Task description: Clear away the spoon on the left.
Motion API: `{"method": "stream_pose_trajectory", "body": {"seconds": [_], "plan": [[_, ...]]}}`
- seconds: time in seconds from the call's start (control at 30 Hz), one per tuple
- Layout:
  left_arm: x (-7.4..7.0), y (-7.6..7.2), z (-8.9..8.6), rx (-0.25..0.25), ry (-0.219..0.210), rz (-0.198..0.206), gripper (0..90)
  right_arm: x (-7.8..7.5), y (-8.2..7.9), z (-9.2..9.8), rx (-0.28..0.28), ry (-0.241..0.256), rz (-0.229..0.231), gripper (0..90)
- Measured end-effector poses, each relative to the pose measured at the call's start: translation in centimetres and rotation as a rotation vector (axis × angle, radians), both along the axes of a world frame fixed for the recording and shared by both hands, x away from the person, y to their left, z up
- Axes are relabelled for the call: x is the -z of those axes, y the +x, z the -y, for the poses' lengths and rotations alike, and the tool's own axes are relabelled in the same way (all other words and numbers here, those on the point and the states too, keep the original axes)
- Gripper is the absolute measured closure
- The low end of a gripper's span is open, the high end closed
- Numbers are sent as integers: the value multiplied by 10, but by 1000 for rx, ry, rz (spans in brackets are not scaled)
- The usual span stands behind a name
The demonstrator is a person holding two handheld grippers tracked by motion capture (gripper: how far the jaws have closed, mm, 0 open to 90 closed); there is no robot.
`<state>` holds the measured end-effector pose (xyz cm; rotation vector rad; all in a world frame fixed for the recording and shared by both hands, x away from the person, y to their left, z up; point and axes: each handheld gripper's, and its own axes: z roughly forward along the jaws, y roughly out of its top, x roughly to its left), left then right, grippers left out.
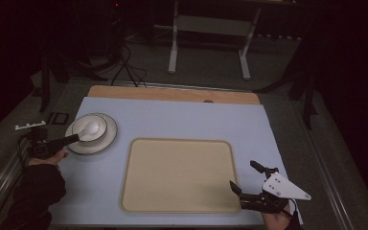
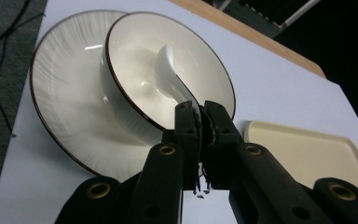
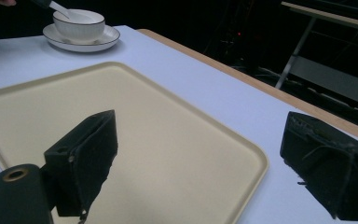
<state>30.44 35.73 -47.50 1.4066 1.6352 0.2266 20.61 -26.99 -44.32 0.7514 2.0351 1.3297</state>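
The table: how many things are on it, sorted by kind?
Plate: 1
Bowl: 1
Spoon: 1
Tray: 1
Total: 4

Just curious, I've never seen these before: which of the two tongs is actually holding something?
The left tongs, at the bowl on its saucer. Their jaws are pinched shut on the white spoon handle, while the right tongs gape open beside the tray, gripping nothing.
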Motion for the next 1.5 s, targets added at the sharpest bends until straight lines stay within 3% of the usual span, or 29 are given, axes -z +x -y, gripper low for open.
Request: {"method": "stream_pose_trajectory", "body": {"seconds": [0.37,0.73,0.93,1.5], "plan": [[-19,-11,3,-32,18,52,861,0,0,1,9,5,5,110],[-46,-26,11,-44,50,130,861,-1,-1,2,13,9,15,110],[-54,-31,24,-57,57,171,861,-2,-1,1,13,8,18,109],[-67,-39,46,-67,91,222,861,-2,-1,1,17,10,25,109]]}}
